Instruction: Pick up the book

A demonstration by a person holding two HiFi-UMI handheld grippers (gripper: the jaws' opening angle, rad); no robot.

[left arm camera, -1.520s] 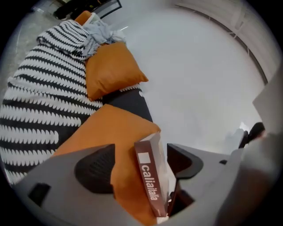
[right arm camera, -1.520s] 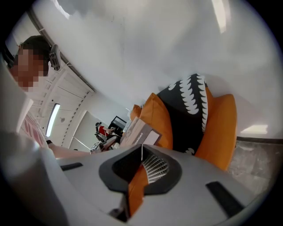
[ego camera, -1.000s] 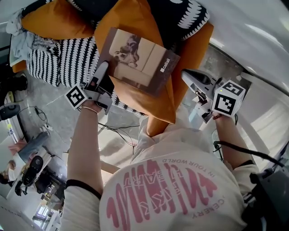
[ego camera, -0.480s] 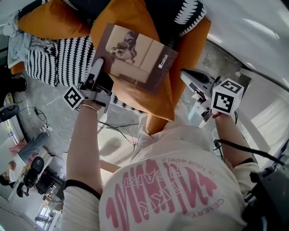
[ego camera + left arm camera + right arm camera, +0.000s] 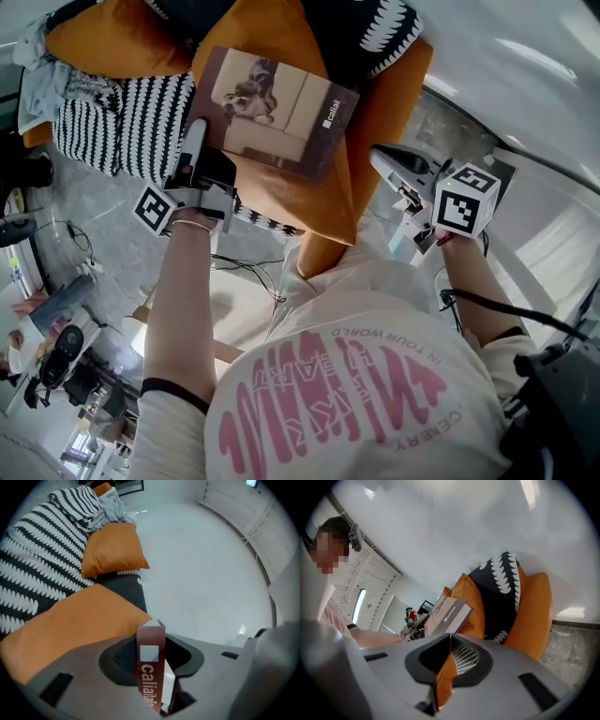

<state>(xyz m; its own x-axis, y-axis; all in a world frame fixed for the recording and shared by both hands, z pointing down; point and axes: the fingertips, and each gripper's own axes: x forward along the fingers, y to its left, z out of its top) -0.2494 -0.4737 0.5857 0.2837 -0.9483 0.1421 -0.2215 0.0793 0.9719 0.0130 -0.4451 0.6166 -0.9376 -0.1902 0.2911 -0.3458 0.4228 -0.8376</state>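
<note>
The book [image 5: 272,112], brown-covered with a pale photo of a dog, is tilted above a big orange cushion [image 5: 300,202]. My left gripper [image 5: 199,131] grips its left edge and its jaws are closing on it. In the left gripper view the dark red spine [image 5: 150,667] with white lettering stands upright between the jaws of the left gripper [image 5: 151,637]. My right gripper [image 5: 382,159] hovers to the right of the cushion, jaws together, holding nothing. From the right gripper [image 5: 450,637] the book [image 5: 446,613] shows farther off, apart from it.
A black-and-white striped blanket [image 5: 122,131] lies left of the book, and a second orange cushion [image 5: 103,42] sits beyond it. A black-and-white patterned cushion [image 5: 375,28] is behind. Cables [image 5: 248,272] trail on the grey floor below.
The left gripper's jaws have come together on the book's left edge. Gripper and book have risen a little and shifted up-left in the head view. The right gripper has stayed put.
</note>
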